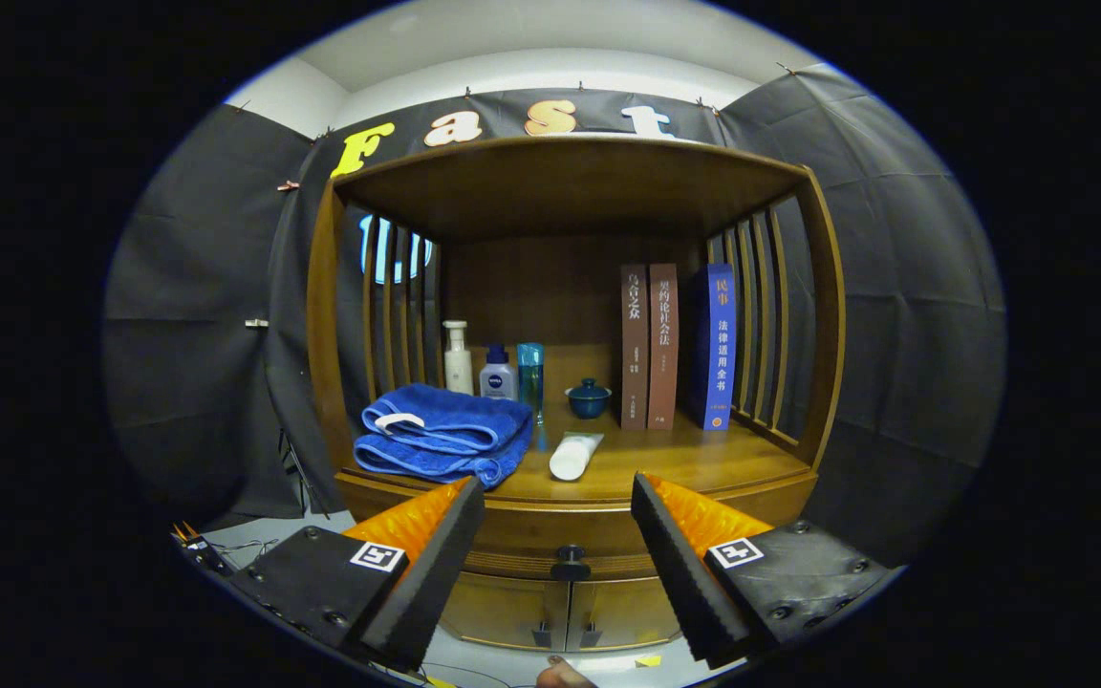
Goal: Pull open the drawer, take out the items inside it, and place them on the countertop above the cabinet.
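The gripper (558, 492) fingers are spread wide and hold nothing. Beyond them, centred in the gap, is the small dark round knob (570, 562) of the closed wooden drawer (550, 535). On the wooden countertop (703, 459) above lie a folded blue towel (443, 435) and a white tube (574, 455).

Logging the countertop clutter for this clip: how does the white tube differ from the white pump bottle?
The white tube lies on its side near the countertop's front, beside the blue towel; the white pump bottle stands upright at the back. The bottle has a pump head; the tube doesn't. Both are white.
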